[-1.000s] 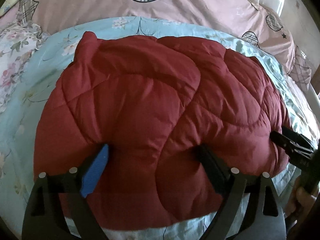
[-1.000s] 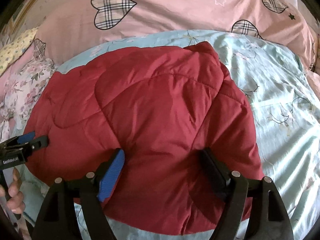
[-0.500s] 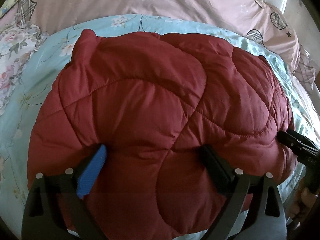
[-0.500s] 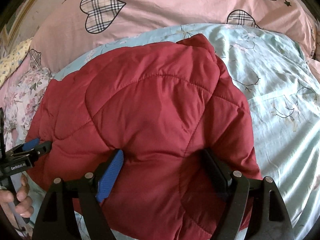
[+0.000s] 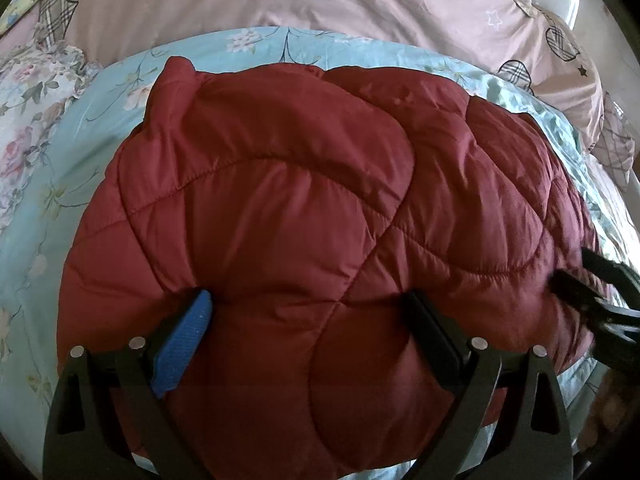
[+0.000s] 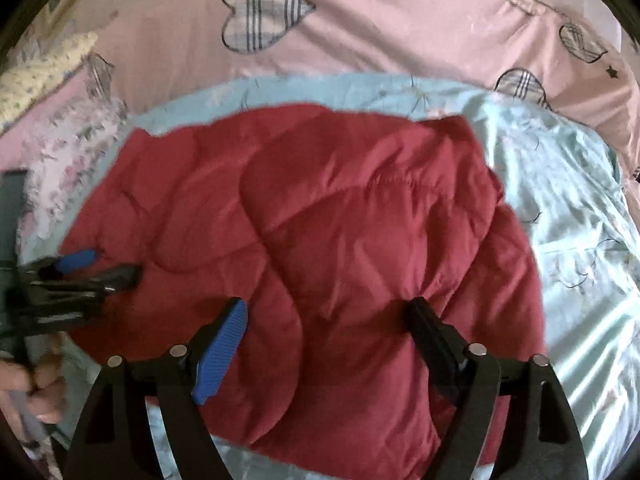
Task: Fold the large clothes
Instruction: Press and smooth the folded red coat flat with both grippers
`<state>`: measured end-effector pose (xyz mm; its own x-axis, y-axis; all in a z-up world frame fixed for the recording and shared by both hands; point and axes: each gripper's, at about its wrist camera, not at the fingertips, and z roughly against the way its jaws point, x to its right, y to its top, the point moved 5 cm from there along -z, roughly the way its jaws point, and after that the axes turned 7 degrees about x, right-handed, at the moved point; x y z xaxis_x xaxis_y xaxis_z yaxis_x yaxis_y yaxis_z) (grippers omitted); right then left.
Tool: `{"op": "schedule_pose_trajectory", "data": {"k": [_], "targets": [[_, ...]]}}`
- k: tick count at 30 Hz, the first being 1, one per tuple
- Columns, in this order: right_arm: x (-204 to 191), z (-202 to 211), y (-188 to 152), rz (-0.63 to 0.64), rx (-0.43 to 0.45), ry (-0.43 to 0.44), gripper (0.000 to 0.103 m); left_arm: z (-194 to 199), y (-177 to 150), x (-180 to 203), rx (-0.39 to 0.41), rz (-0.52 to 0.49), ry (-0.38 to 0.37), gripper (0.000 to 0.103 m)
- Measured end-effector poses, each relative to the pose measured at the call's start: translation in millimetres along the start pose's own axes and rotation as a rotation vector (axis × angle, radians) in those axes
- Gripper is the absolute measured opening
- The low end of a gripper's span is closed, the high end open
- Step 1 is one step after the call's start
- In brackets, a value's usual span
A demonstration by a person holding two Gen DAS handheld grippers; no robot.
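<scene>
Now | one red quilted jacket (image 5: 304, 240) on blue sheet (image 6: 568, 216) | two grippers: left gripper (image 5: 308, 312), right gripper (image 6: 328, 316), fingers spread wide over jacket

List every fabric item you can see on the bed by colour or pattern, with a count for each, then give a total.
Red quilted jacket: 1
Light blue floral sheet: 1
Pink cover with plaid hearts: 1
Pale floral fabric at the left: 1
Yellow dotted fabric at the far left: 1
Total: 5
</scene>
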<state>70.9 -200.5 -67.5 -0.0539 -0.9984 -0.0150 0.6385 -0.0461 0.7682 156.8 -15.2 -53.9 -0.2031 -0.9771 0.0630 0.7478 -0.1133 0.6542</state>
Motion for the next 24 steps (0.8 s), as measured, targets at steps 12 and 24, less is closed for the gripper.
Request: {"op": "schedule_pose_trajectory", "data": {"k": [12, 24], "targets": [[12, -13, 6, -0.046, -0.006, 0.006, 0.086, 37, 2, -7, 0.01, 0.047, -0.006, 0.096], [-9, 28, 11, -0.024, 0.046, 0.062, 0.086, 33, -4, -10, -0.014, 0.069, 0.039, 0.097]]}}
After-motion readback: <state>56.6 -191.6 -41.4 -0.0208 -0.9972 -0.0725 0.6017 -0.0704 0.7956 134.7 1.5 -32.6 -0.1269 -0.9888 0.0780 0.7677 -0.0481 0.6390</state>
